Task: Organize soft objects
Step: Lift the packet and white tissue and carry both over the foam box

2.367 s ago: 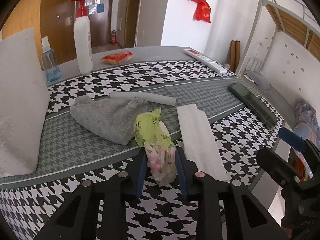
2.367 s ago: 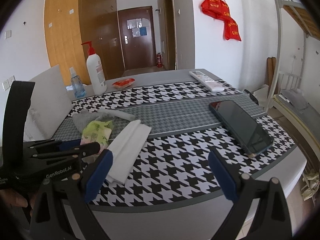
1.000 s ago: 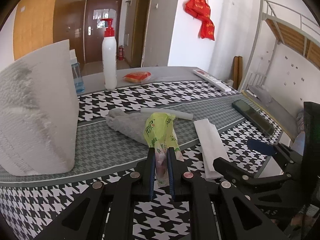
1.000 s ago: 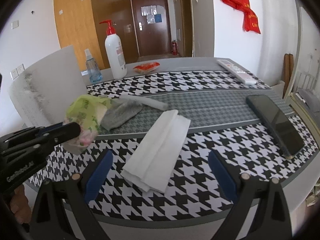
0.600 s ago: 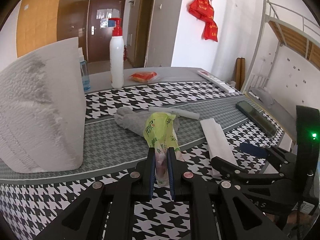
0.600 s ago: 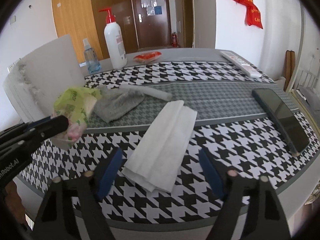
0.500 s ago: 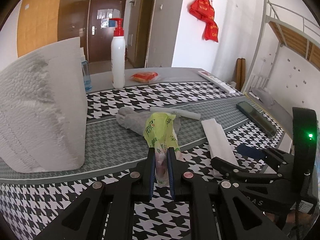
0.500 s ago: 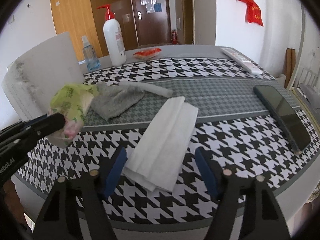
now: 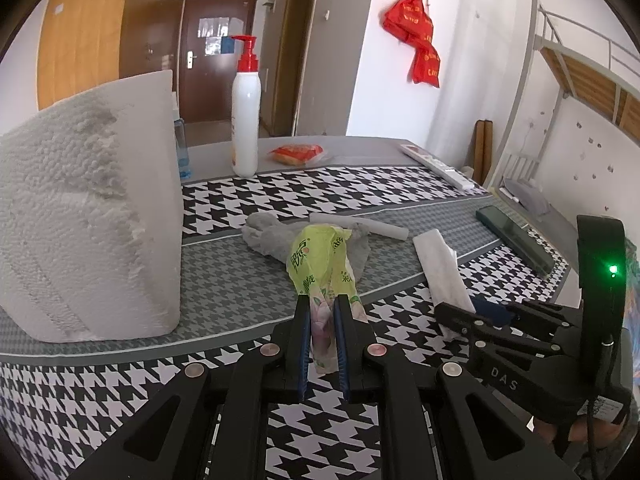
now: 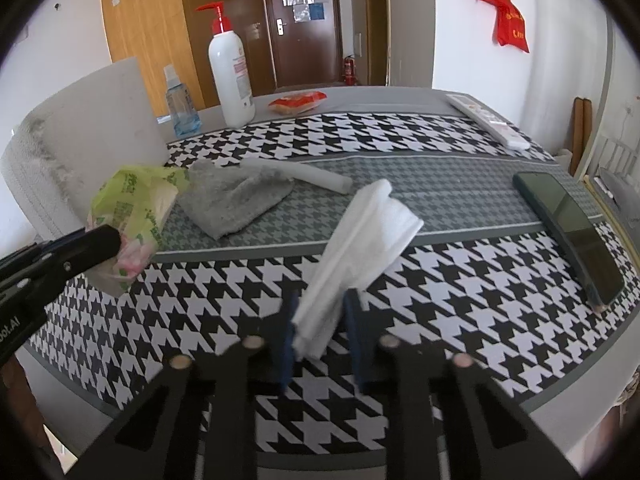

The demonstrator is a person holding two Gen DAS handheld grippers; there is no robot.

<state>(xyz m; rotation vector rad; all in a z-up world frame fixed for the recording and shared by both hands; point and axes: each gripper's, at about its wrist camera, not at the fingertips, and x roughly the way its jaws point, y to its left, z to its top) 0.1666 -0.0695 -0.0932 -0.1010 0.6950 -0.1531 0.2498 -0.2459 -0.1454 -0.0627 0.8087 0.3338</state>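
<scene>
We are pinching a crinkly yellow-green plastic tissue pack (image 9: 320, 264) between the narrow blue pads of our left gripper (image 9: 322, 344), its floral lower end squeezed thin and lifted clear of the houndstooth cloth (image 9: 280, 200). Our right gripper (image 10: 320, 336) has just been closing its jaws, and they are now gripping the near end of a folded white paper towel (image 10: 368, 232), soft and layered, which is bunching and rising from the pads toward its far end. A fuzzy grey cloth (image 10: 236, 200) is lying crumpled on the grey band of the table covering, just beyond the tissue pack, and a thin white foam roll (image 10: 304, 178) is lying against its far edge. To our left a big white foam block (image 9: 88, 216), grainy and torn along one face, is standing upright. Farther back a tall white pump bottle (image 10: 230, 76) with a red head, a small clear blue spray bottle (image 10: 180, 108) and an orange snack packet (image 10: 298, 102) are sitting on the plain grey edge. A glossy dark phone (image 10: 568, 232) is lying flat to our right, with a white remote (image 10: 488, 120) beyond it.
</scene>
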